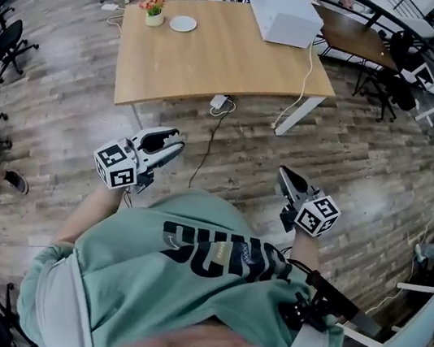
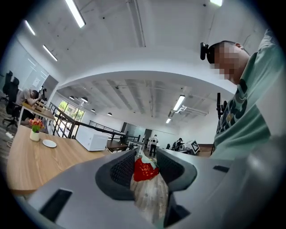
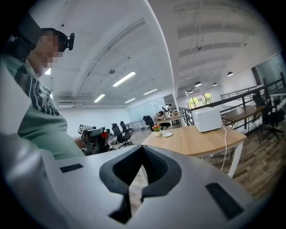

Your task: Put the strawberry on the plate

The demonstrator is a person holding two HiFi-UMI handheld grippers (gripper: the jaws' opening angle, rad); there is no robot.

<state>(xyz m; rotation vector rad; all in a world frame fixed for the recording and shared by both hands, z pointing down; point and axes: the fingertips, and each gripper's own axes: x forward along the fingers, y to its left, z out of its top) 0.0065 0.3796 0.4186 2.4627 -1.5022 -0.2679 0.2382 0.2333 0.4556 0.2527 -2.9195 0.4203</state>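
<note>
A red strawberry with a bit of green top sits between the pads of my left gripper, which is shut on it. In the head view the left gripper hangs in front of the person's chest, over the wooden floor, well short of the table; the berry does not show there. A small white plate lies on the far left part of the wooden table, beside a flower pot. My right gripper is held at the right, its jaws closed and empty.
A white box-shaped appliance stands at the table's far right, its white cable running down to the floor. A plug strip hangs at the near table edge. Office chairs stand at the left, a white rack at the lower right.
</note>
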